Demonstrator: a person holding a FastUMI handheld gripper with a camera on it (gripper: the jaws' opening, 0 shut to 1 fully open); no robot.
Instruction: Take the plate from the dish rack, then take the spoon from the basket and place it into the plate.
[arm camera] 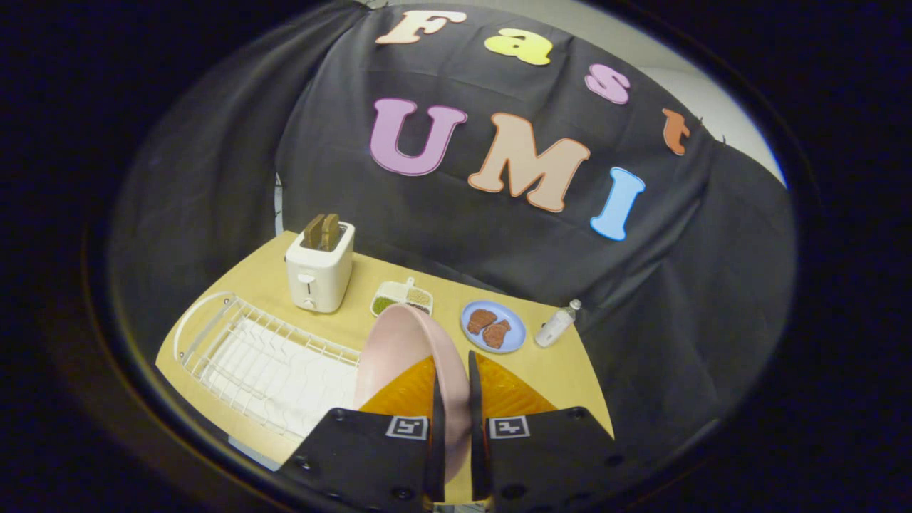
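Claw (456, 399) clamped on pink plate (406, 356) rim, plate upright above rack (235, 349); tilt it and you risk slip.

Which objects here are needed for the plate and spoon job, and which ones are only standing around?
Needed: pink plate, pinched edge-on in the gripper, both fingers pressing its rim; white wire dish rack beside it.

Standing around: toaster with toast, divided dish of grains, blue plate with brown food, small bottle, all on the wooden table.
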